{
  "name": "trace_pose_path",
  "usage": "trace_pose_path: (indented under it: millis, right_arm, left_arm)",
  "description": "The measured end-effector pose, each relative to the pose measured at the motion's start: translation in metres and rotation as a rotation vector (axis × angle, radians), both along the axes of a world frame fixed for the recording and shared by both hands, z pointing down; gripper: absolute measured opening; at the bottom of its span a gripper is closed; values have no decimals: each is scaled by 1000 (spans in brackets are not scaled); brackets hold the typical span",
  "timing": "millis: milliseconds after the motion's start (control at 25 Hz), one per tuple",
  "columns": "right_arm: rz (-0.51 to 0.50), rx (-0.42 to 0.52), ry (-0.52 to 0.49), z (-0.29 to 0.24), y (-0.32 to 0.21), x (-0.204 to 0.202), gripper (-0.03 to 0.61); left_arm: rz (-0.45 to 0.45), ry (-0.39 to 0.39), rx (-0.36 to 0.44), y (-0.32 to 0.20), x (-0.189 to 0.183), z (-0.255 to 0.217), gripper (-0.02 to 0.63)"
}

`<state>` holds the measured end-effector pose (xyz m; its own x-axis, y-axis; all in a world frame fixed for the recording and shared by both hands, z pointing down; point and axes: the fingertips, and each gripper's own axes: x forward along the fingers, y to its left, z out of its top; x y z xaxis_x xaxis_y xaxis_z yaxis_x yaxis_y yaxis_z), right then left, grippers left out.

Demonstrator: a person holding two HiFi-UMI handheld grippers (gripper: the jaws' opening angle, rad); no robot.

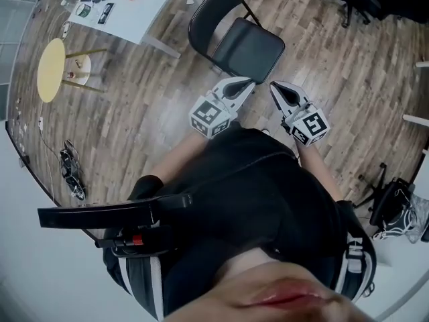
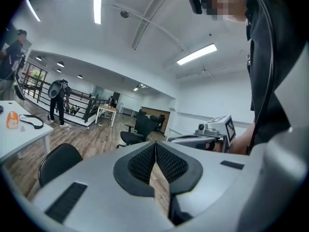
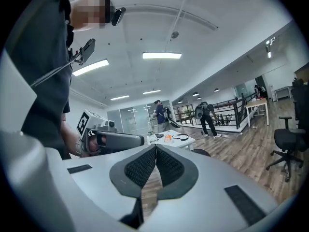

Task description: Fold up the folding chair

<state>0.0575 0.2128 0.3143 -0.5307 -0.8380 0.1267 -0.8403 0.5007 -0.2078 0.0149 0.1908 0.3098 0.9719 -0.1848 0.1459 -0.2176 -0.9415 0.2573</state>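
The black folding chair (image 1: 238,42) stands fully unfolded on the wooden floor (image 1: 147,106) near a white tabletop (image 1: 151,9), so none of the folding looks done. Just short of its seat, the left claw (image 1: 242,88) and right claw (image 1: 276,90) are both closed on nothing and apart from the chair.

Folding chair (image 1: 236,42): legs mostly hiding under the seat in head view. In left gripper view the left claw (image 2: 155,144) is covering all but its backrest. In right gripper view only a sliver is peeking past the right claw (image 3: 155,147). Tabletop (image 1: 144,9) is running off the top edge, bits on it too small to ID.
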Motion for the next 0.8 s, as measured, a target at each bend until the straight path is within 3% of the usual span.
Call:
trace_pose_path:
  millis: [400, 800]
  right_arm:
    - [145, -86, -14, 16, -128, -26, 12]
    - [246, -161, -84, 48, -169, -10, 12]
  left_arm:
    - [111, -18, -44, -145, -37, 10, 6]
    - [119, -79, -92, -209, -34, 39, 6]
